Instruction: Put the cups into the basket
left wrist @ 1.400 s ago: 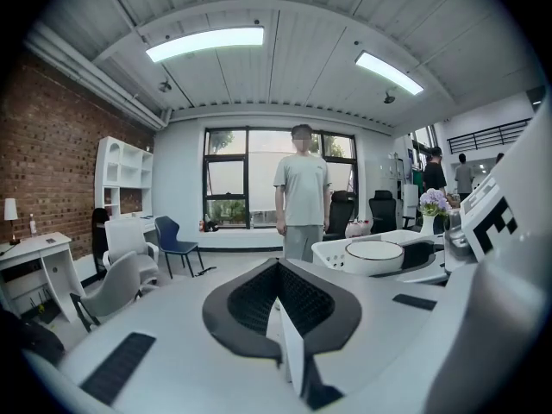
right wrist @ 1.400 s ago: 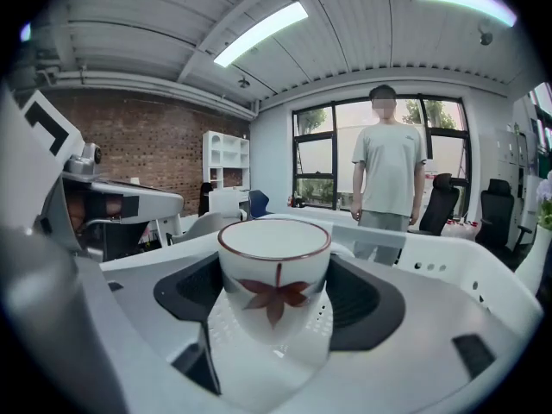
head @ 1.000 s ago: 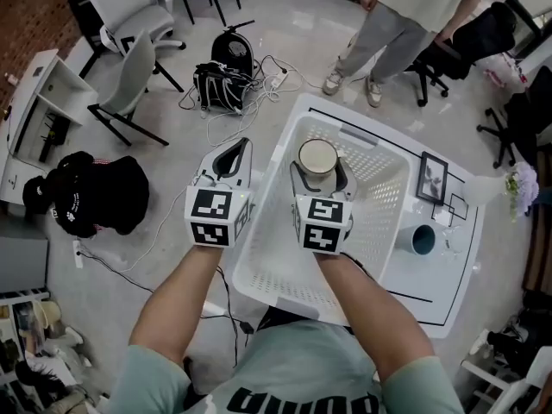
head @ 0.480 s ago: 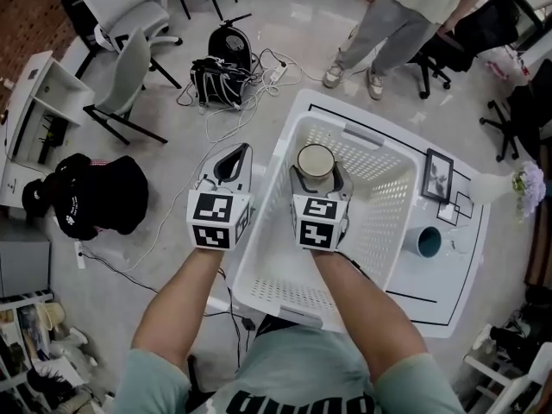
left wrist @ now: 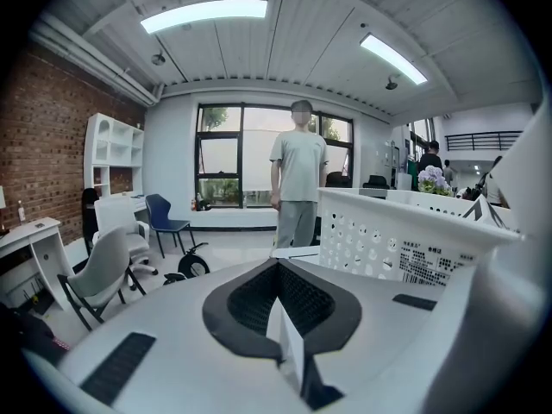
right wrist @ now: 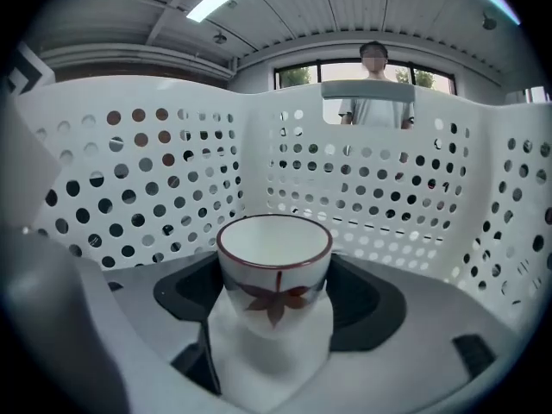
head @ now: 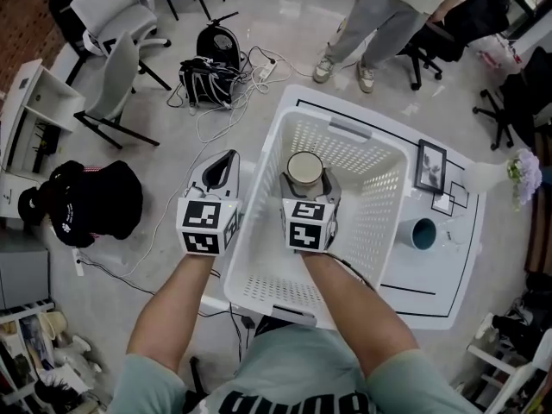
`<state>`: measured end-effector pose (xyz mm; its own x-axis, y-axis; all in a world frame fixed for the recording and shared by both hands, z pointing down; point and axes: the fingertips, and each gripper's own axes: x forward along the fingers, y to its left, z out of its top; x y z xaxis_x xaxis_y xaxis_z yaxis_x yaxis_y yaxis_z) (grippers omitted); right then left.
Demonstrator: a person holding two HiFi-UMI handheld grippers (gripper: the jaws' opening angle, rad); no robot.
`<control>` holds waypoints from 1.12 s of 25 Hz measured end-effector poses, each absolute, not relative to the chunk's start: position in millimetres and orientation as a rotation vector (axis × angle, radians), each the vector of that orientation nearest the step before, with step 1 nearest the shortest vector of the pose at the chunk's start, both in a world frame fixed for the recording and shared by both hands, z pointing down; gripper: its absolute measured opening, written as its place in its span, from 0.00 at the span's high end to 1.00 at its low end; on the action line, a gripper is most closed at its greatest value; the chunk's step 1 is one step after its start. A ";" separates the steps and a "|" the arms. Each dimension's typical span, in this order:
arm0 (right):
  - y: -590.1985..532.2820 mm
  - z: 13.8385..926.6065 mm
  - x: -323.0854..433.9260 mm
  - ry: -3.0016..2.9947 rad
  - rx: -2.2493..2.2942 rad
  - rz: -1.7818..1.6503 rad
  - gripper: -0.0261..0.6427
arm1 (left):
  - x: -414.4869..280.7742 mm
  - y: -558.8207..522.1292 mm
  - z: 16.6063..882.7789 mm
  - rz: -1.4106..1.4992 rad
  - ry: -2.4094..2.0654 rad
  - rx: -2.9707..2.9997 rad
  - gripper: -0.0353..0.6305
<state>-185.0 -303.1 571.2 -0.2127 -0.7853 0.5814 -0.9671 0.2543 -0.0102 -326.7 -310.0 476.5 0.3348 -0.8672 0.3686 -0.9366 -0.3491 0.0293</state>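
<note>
A white cup with a red leaf print [right wrist: 273, 270] stands upright between the jaws of my right gripper [head: 304, 179], which is shut on it inside the white perforated basket [head: 379, 222]; in the head view the cup [head: 304, 167] sits toward the basket's far half. A teal cup [head: 422, 233] lies on its side on the white table [head: 448, 274], right of the basket. My left gripper [head: 219, 173] hangs outside the basket's left wall, shut with nothing in it; the left gripper view shows its jaws [left wrist: 289, 352] pressed together.
A framed picture [head: 429, 167] lies on the table's far right. A person [head: 392, 7] stands beyond the table. On the floor to the left are cables and a bag [head: 207, 80], office chairs [head: 112, 84] and a black garment [head: 86, 201].
Both grippers and the held cup have slid slightly left and toward me in the head view; the cup now sits lower inside the basket.
</note>
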 end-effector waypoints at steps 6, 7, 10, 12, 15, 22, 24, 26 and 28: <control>-292.0 581.4 -178.8 -2.023 1.551 0.563 0.42 | -318.8 -304.4 487.7 0.445 -1.613 2.368 0.94; -288.2 585.2 -177.6 -2.001 1.541 0.594 0.42 | -318.2 -303.8 488.2 0.449 -1.613 2.372 0.94; -279.3 594.0 -177.2 -1.952 1.502 0.668 0.43 | -317.8 -302.5 486.9 0.452 -1.612 2.374 0.94; -276.9 597.2 -177.3 -1.949 1.489 0.691 0.43 | -318.2 -300.1 487.2 0.457 -1.613 2.371 0.94; -276.7 599.8 -173.5 -1.945 1.493 0.702 0.43 | -319.0 -297.0 485.2 0.451 -1.617 2.367 0.94; -270.8 582.2 -171.3 -1.970 1.499 0.710 0.43 | -316.4 -291.2 473.4 0.443 -1.641 2.388 0.94; -268.8 573.5 -171.8 -1.989 1.506 0.704 0.43 | -315.4 -289.2 466.6 0.439 -1.644 2.389 0.94; -267.3 563.2 -172.4 -2.007 1.514 0.694 0.43 | -317.9 -287.4 459.5 0.435 -1.657 2.382 0.94; -267.0 551.0 -172.8 -2.027 1.524 0.678 0.43 | -320.2 -285.4 451.8 0.443 -1.674 2.382 0.94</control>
<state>-172.8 -267.0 551.0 -0.2396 -0.7105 0.6616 -0.9656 0.2456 -0.0859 -320.2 -285.4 451.8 0.3152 -0.8812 0.3522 -0.9402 -0.3406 -0.0107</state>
